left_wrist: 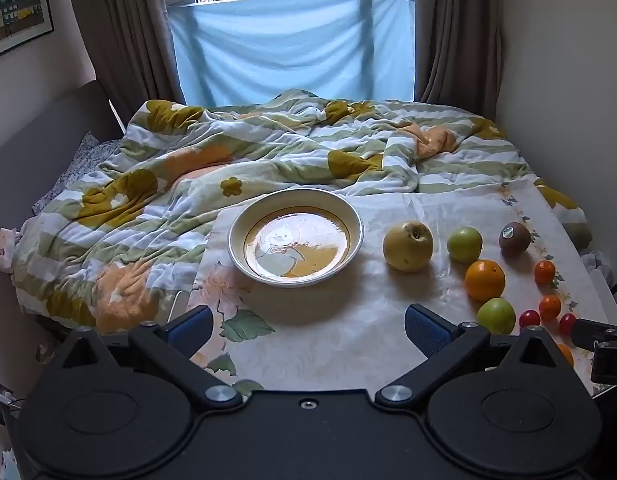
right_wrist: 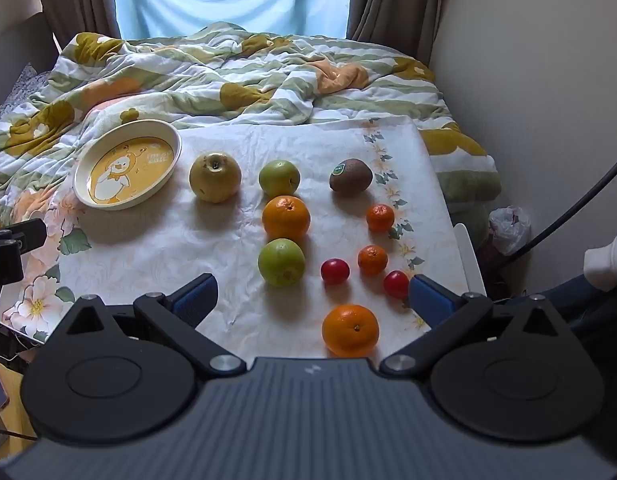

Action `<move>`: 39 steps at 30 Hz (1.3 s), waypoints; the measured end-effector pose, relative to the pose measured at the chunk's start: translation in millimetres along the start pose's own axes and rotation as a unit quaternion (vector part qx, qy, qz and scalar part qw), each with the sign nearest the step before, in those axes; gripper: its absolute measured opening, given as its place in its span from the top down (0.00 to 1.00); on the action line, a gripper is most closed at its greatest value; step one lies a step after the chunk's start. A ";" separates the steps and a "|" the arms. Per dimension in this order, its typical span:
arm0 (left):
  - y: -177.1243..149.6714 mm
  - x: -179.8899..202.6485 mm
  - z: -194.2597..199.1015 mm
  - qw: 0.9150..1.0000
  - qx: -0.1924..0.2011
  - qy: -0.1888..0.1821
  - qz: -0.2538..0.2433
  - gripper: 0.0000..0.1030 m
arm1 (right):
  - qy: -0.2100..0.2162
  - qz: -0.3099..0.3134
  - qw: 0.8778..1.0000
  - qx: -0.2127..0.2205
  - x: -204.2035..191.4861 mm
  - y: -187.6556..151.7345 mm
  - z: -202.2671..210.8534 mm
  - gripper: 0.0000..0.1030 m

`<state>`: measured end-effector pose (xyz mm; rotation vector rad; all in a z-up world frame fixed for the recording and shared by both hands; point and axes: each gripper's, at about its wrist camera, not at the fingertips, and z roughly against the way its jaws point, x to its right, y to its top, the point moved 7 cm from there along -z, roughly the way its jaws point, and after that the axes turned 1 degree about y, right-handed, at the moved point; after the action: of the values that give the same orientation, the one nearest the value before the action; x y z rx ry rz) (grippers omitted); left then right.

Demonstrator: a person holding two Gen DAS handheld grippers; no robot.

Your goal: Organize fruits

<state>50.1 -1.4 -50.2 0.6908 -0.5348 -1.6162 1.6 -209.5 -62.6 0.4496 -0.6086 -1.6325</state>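
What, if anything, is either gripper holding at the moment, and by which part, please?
Nothing is held. The left gripper and the right gripper both stand wide open above the cloth, with no fruit touched.

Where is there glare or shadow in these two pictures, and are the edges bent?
Left wrist view: glare whitens the bowl bottom; the dark corners and curved walls show fisheye bending. Right wrist view: no glare there; soft shadows fall toward the camera under the pear.
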 end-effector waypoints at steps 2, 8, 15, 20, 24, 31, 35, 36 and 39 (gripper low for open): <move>1.5 2.1 -0.7 1.000 0.002 0.005 -0.004 0.00 | 0.000 0.000 1.000 -0.003 0.0 -0.3 -0.3 0.00; 1.2 -3.7 3.4 0.999 0.016 -0.022 0.018 0.00 | -0.002 -0.001 1.000 -0.002 0.7 0.4 -1.1 0.00; 2.6 -4.8 3.5 1.000 0.016 -0.017 0.017 0.00 | -0.001 -0.001 1.000 -0.002 -0.7 -0.2 -1.4 0.00; 1.7 -4.4 1.2 1.000 0.016 -0.019 0.013 0.00 | 0.000 -0.001 1.000 -0.001 0.5 1.5 -0.9 0.00; 2.5 -3.1 -0.4 1.000 0.015 -0.017 0.014 0.00 | 0.001 0.000 1.000 -0.001 0.4 2.2 -1.2 0.00; 4.2 -3.5 -1.4 1.000 0.015 -0.016 0.012 0.00 | 0.001 0.000 1.000 0.000 0.3 3.3 -1.9 0.00; 4.7 -3.3 -1.3 1.000 0.015 -0.015 0.013 0.00 | 0.001 0.000 1.000 0.000 -0.1 3.9 -2.4 0.00; 5.2 -4.0 -1.5 1.000 0.016 -0.015 0.013 0.00 | 0.001 0.000 1.000 -0.001 -0.2 4.0 -2.5 0.00; 5.7 -5.2 -2.1 1.000 0.016 -0.014 0.013 0.00 | 0.002 0.000 1.000 -0.001 -0.6 4.3 -2.9 0.00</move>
<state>56.1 2.9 -47.1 0.6826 -0.5889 -1.5979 6.8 -209.7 -62.2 0.4514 -0.6052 -1.6320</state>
